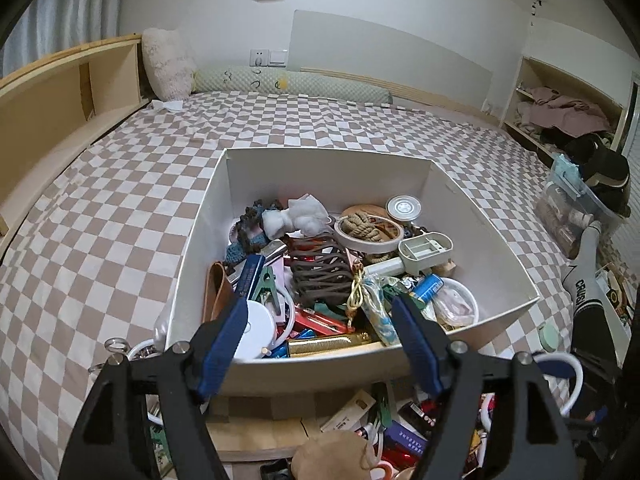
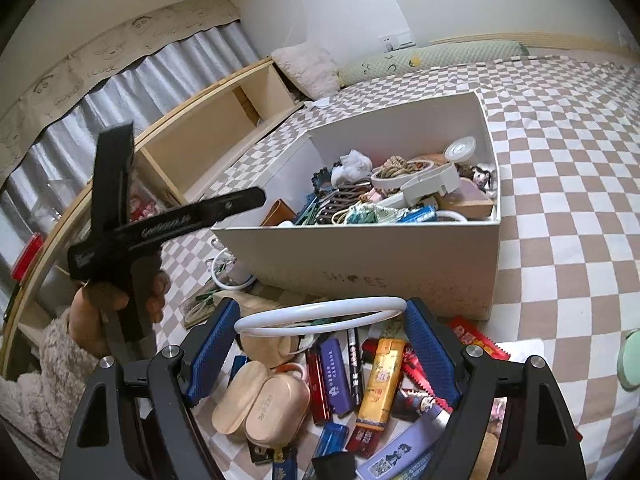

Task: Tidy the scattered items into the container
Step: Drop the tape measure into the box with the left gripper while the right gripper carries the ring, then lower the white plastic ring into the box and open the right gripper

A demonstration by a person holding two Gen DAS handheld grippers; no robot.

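A white box [image 1: 328, 152] sits on the checkered bed, filled with clutter: a brown claw clip [image 1: 320, 276], a tape roll [image 1: 368, 236], a gold comb [image 1: 332, 346]. My left gripper [image 1: 320, 304] hangs open over the box's near rim, and nothing is between its blue pads. In the right wrist view the box [image 2: 360, 264] is ahead. My right gripper [image 2: 320, 308] is shut on a white ring [image 2: 320, 310], which spans from pad to pad. Under the ring lie scattered items: beige cases [image 2: 260, 404], a purple harmonica box [image 2: 334, 372] and a yellow lighter [image 2: 380, 380].
A hand in a fluffy sleeve [image 2: 116, 300] holds the left tool at the box's left. A wooden shelf [image 1: 60, 92] runs along the bed's left side. A clear bin [image 1: 568, 208] and a socked leg [image 1: 584, 272] are at the right. A mint-green disc [image 2: 632, 360] lies right of the pile.
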